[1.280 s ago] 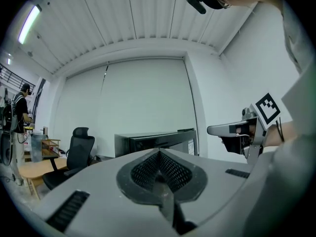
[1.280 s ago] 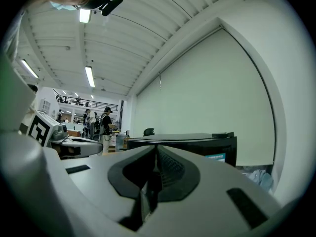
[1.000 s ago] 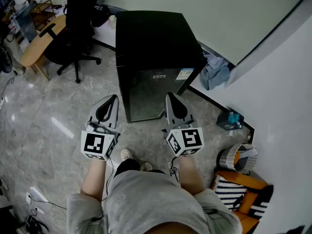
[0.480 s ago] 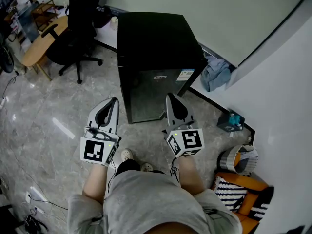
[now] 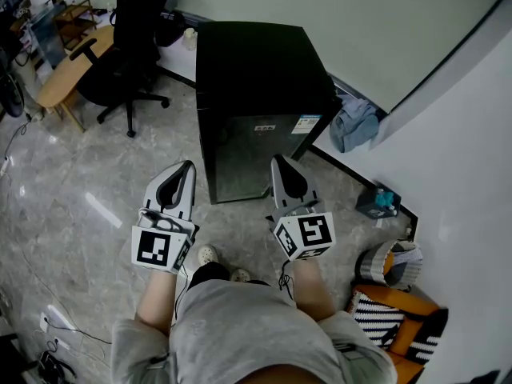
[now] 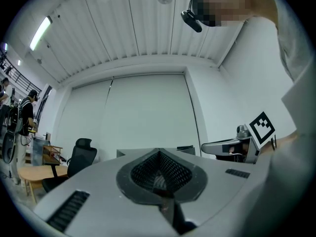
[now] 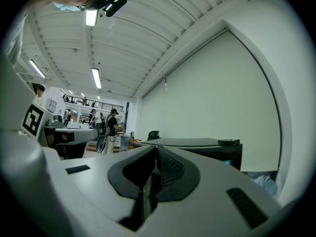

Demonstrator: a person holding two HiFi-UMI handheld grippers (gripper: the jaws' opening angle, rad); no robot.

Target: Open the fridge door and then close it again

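Marble-look floor fills most of the head view. On it the black fridge stands in a corner btw two walls, back to the wall so its door faces the person. Door sits flush, i.e. shut, w/ stickers near its top edge.

Upper left, an office chair is parked at a wooden table, well apart from the fridge and not in the door's way.

Person stands right in front of the door, forearms out level, prob. to keep both tools ready for it. Left gripper: jaws pressed together, nothing btw them, tip near the door's left edge, not touching. Right gripper: also closed & empty, in front of the door's right part, apart from it.

Which edge carries the handle: can't tell. Given the shut door, either opening hasn't begun or the whole cycle is done.

Right of the fridge: blue cloth on the floor, small teal box by the wall.
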